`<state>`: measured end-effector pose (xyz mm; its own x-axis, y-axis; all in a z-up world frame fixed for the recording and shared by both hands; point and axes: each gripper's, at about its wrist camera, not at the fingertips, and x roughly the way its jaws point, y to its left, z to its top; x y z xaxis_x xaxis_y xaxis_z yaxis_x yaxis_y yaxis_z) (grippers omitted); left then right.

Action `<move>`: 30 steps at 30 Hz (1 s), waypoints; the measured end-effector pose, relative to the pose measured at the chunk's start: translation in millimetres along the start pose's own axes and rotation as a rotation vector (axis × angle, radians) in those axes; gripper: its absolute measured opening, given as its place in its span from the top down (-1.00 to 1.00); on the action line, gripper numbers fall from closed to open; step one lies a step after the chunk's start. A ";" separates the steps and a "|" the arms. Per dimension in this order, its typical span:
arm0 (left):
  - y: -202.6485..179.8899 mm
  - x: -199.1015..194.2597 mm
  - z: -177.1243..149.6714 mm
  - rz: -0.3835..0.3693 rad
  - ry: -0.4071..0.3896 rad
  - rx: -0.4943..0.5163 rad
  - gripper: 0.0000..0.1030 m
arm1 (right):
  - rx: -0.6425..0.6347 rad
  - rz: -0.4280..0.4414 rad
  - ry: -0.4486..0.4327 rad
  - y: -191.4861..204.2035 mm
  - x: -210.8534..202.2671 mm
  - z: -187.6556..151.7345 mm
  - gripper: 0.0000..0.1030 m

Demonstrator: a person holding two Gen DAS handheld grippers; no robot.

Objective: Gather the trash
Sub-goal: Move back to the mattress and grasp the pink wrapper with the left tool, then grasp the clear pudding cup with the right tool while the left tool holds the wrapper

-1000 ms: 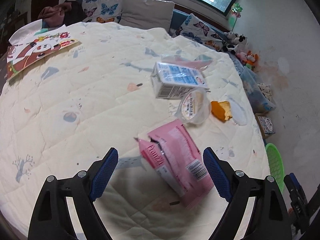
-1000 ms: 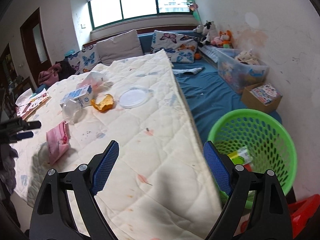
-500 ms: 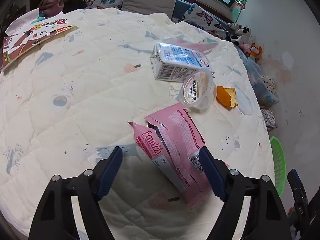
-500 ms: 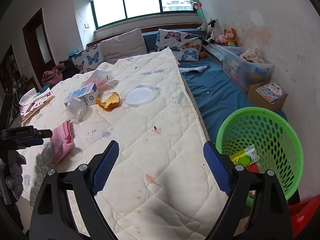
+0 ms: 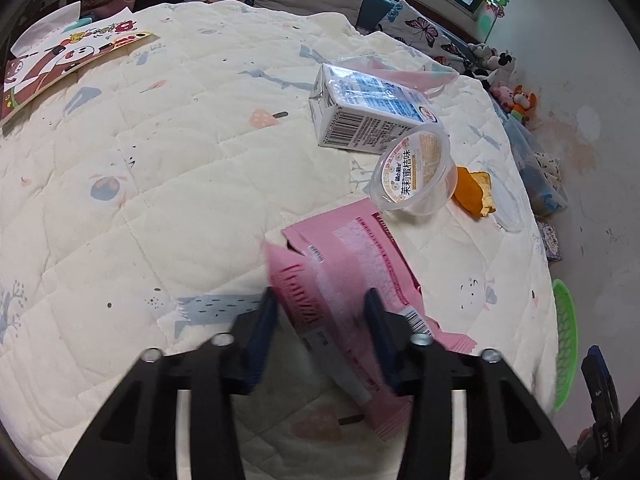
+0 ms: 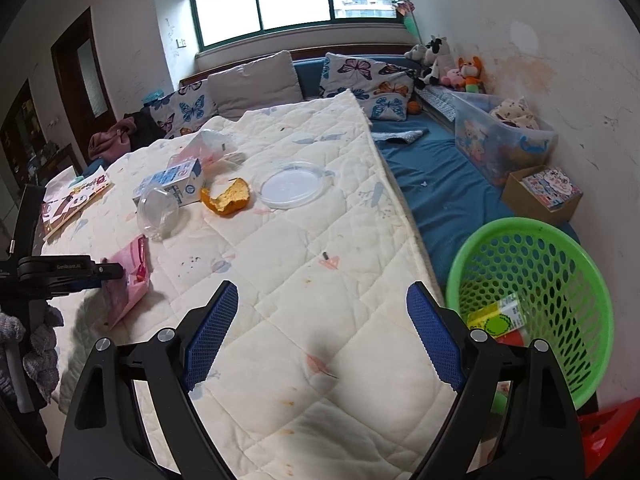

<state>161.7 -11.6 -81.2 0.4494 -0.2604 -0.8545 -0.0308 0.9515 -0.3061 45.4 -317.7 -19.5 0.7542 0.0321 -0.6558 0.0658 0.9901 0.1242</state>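
My left tool (image 5: 322, 322) has just been closing and now pinches the pink wrapper (image 5: 352, 276) on the bed (image 5: 160, 200), its long axis running toward one o'clock; my right tool (image 6: 322, 334) hangs wide, empty.

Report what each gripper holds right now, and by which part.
The left gripper, jaws just closing, pinches the pink wrapper across its near, torn-open end. The right gripper holds nothing, its jaws open above the quilt.

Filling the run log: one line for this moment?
left gripper: closing on pink wrapper | right gripper: open, empty | green basket: waiting
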 end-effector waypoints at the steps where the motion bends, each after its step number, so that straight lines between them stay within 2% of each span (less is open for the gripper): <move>1: 0.7 0.2 0.3 0.001 -0.001 0.004 0.54 | -0.003 0.002 0.000 1.5 0.4 0.6 -0.67; 4: 3.7 -0.9 -0.3 -0.007 -0.015 0.015 0.89 | -0.024 0.017 0.007 11.7 2.8 4.0 -0.65; 5: 5.1 -1.5 0.2 -0.015 -0.015 0.015 0.95 | -0.029 0.023 0.011 14.8 4.3 5.3 -0.64; 14: 13.3 -43.9 6.0 -0.020 -0.159 0.067 0.98 | -0.081 0.143 0.076 63.1 37.4 24.7 -0.55; 17: 22.0 -59.9 11.3 -0.036 -0.186 0.062 0.97 | -0.077 0.216 0.112 82.8 54.7 34.3 -0.53; 20: 28.9 -70.8 16.4 -0.050 -0.200 0.062 0.98 | -0.085 0.254 0.150 101.9 72.1 42.1 -0.50; 24: 37.0 -85.0 17.8 -0.075 -0.229 0.048 0.98 | -0.115 0.268 0.195 124.2 97.0 49.3 -0.50; 30: 45.4 -104.7 10.7 -0.098 -0.281 0.053 0.98 | -0.148 0.247 0.203 143.1 121.3 54.8 -0.50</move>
<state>122.8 60.6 -1.2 0.6778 -0.3032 -0.6698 0.0687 0.9331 -0.3529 182.2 -179.6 -40.6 0.5895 0.2852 -0.7558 -0.2091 0.9576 0.1982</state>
